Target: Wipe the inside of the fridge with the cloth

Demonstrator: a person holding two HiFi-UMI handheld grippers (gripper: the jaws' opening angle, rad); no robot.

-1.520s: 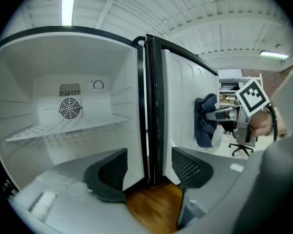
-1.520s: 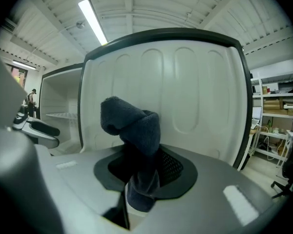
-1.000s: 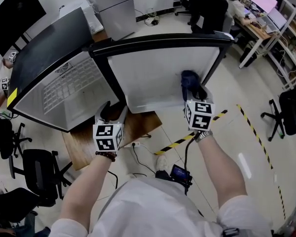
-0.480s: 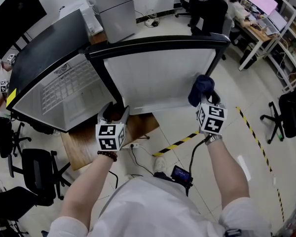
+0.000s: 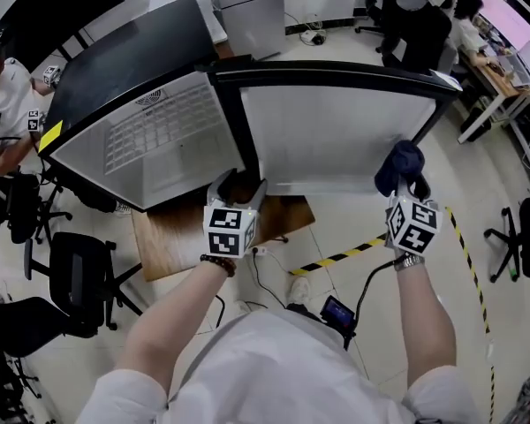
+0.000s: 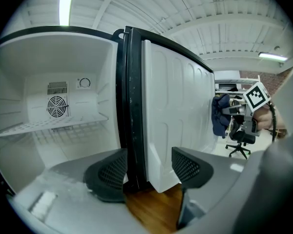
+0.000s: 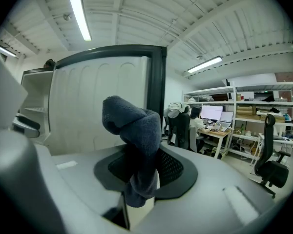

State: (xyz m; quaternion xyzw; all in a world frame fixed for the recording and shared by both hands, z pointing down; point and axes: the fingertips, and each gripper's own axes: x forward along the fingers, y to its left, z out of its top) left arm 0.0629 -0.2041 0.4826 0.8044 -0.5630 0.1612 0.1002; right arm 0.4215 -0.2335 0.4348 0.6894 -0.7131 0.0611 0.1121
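A small fridge [image 5: 159, 140] stands with its door [image 5: 327, 140] swung wide, showing the white inside and a wire shelf [image 6: 49, 126]. My right gripper [image 5: 406, 182] is shut on a dark blue cloth [image 5: 399, 164], bunched between the jaws [image 7: 134, 126]. The cloth sits at the free edge of the door's white inner lining [image 7: 97, 106]. My left gripper [image 5: 237, 188] is low at the hinge side. Its jaws stand open, with the black door frame [image 6: 129, 106] just beyond the gap and nothing between them. The cloth [image 6: 219, 115] also shows in the left gripper view.
The fridge rests on a wooden board [image 5: 177, 246]. Yellow-black tape [image 5: 336, 259] and cables cross the tiled floor behind me. Office chairs [image 5: 79, 276] stand at the left, another chair [image 5: 521, 237] at the right. A person [image 5: 9, 104] sits far left; desks with monitors [image 7: 212, 116] fill the back right.
My right gripper has carried the cloth rightwards across the door's inner face to its free edge. The left gripper has stayed at the hinge. The head view has shifted.
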